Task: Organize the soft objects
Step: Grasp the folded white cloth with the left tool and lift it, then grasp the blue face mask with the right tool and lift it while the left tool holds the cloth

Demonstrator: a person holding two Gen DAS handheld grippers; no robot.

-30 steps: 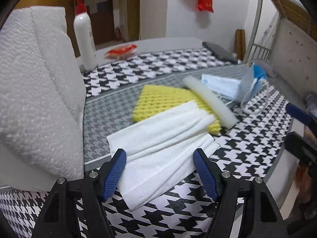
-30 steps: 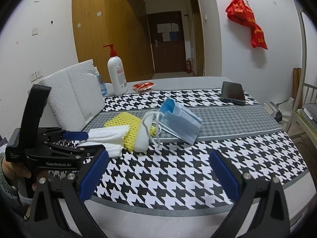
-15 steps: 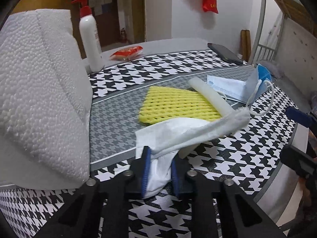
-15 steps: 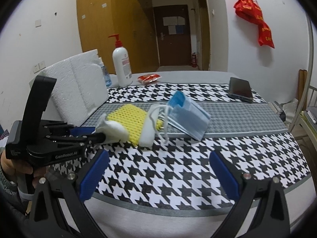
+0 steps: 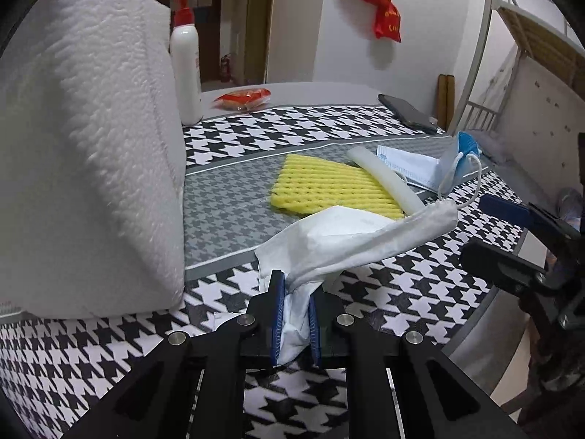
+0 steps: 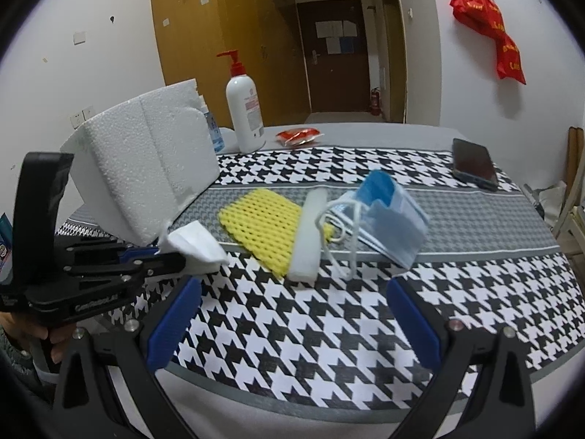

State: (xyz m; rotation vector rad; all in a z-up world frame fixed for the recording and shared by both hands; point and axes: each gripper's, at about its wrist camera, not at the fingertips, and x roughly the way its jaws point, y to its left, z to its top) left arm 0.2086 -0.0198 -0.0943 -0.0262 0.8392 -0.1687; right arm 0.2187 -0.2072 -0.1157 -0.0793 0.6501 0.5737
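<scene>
Already the left gripper [image 5: 295, 316] is clamped on the near end of the white tissue [image 5: 351, 236], its jaws having just closed on it, and the tissue's long axis runs forward and rightward from the pads, its far end drooping over the near edge of the yellow foam net [image 5: 331, 186]. Meanwhile the right gripper [image 6: 289, 320] hangs with jaws wide apart and nothing between them; the white foam strip [image 6: 309, 232] and blue masks [image 6: 389, 225] lie straight ahead of it, so that hand is probably nearer to them.

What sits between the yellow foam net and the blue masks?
A white foam strip lies between the yellow foam net and the blue masks, overlapping the net's edge. The right wrist view shows it best.
</scene>
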